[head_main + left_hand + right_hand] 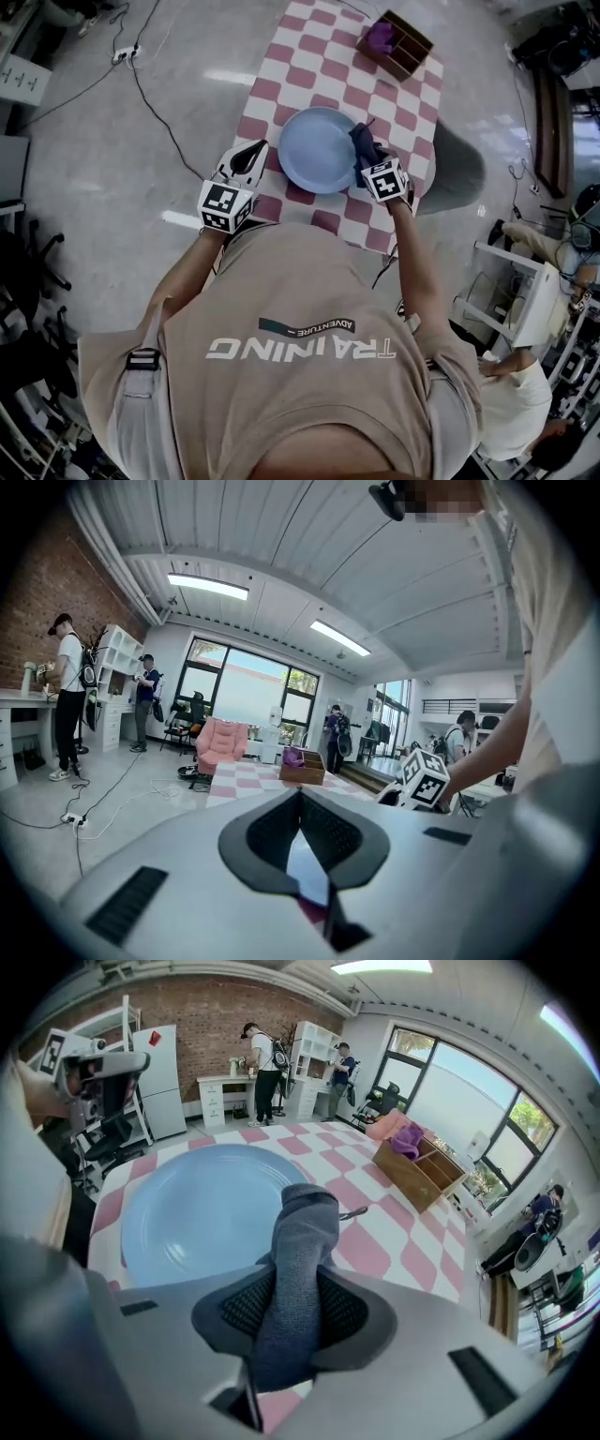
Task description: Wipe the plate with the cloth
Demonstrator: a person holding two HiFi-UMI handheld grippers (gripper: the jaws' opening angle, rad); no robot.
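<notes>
A light blue plate (314, 150) (197, 1213) lies on the pink-and-white checked table (309, 47). My right gripper (371, 161) (295, 1283) is shut on a dark grey cloth (364, 141) (305, 1232). The cloth sticks out past the jaws and hangs over the plate's right rim. My left gripper (258, 148) (300, 799) hovers just off the plate's left rim, pointing almost level. Its jaws meet at the tips and I see nothing held in them. It also shows in the right gripper view, as the left gripper (98, 1063) at far left.
A wooden box (398, 44) (417, 1171) with a purple cloth (380, 37) in it stands at the table's far corner. A thin metal utensil (352, 1213) lies right of the plate. A grey chair (459, 169) is right of the table. Cables (150, 103) run across the floor at left.
</notes>
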